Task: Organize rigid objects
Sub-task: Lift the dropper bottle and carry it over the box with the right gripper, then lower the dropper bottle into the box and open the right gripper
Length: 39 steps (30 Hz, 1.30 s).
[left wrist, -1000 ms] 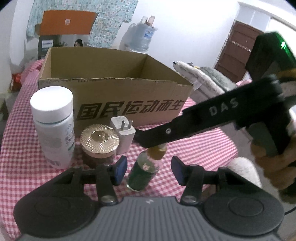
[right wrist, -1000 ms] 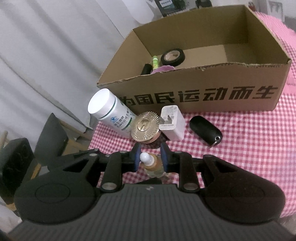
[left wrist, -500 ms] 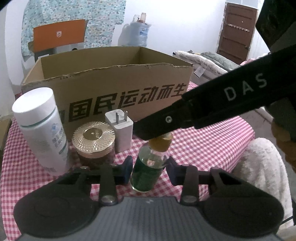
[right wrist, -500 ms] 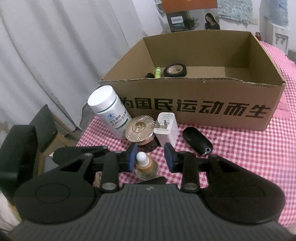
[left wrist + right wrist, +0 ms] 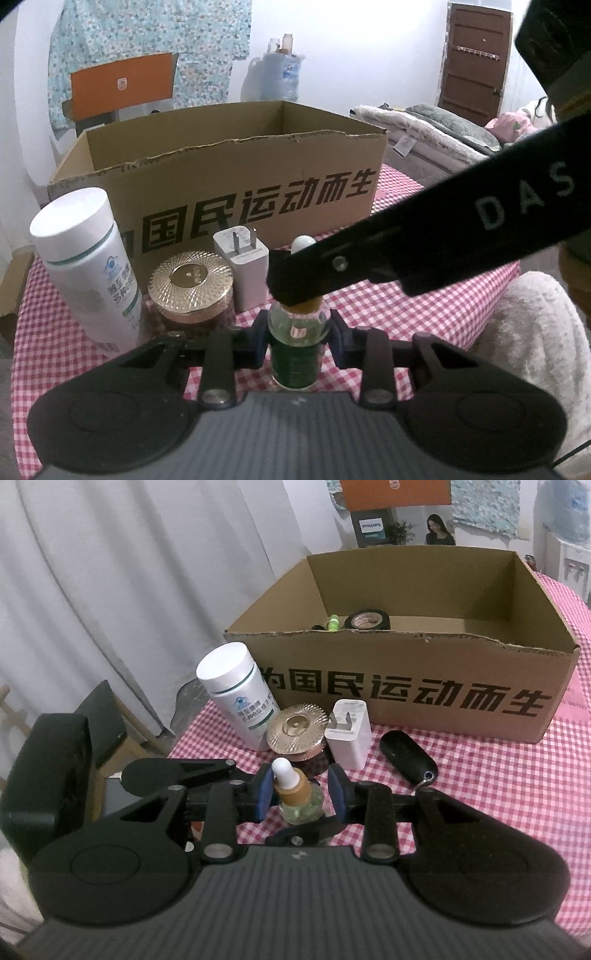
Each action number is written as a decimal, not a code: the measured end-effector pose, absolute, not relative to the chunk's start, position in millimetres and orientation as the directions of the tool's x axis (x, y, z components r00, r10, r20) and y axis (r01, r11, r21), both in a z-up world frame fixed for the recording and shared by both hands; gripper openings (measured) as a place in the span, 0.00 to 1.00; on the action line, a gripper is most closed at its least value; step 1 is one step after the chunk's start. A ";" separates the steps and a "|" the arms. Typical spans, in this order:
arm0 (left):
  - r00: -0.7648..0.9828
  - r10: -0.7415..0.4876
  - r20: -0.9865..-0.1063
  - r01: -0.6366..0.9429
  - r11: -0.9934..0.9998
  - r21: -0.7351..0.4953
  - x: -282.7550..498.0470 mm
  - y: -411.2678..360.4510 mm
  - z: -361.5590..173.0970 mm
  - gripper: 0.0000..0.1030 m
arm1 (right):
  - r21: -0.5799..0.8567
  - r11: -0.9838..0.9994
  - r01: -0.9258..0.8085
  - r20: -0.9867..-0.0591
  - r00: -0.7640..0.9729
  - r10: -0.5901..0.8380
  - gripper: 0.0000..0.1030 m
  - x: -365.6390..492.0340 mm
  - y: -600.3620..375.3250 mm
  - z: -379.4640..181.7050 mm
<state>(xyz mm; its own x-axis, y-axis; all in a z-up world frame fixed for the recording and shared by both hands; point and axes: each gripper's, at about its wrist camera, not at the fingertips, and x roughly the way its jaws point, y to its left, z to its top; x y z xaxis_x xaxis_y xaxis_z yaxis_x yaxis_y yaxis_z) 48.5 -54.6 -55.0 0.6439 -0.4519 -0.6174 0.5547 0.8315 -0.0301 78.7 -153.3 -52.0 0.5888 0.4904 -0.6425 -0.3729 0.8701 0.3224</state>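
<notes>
Red-white checked tablecloth (image 5: 480, 775), brown box (image 5: 424, 686)

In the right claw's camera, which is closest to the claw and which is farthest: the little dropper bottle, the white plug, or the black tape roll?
1. Dropper bottle: between the right claw's fingers.
2. White plug: standing on the tablecloth before the box.
3. Black tape roll: inside the cardboard box, at the back.

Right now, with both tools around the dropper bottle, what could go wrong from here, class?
The left tool, jaws just closing, pinches the smooth round dropper bottle; it may slip or twist out.
The right tool, jaws just opened, straddles the cap loosely, adding no support.
The gold-lidded jar and charger stand close; a swing could topple them.
</notes>
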 end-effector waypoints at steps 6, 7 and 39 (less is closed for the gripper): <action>0.653 -0.440 -0.617 0.551 0.834 -0.011 45.9 -58.2 -54.7 0.32 | 0.287 0.872 -0.396 -0.634 0.604 0.483 0.19 78.0 -146.3 -52.2; 0.653 -0.440 -0.617 0.551 0.835 -0.013 45.7 -58.7 -54.0 0.32 | 0.284 0.871 -0.400 -0.631 0.606 0.484 0.18 77.1 -144.8 -51.0; 0.536 -0.357 -0.765 0.556 0.831 0.001 268.9 -119.7 66.7 0.32 | 0.411 0.829 -0.380 -0.587 0.585 0.559 0.08 297.9 -228.0 78.7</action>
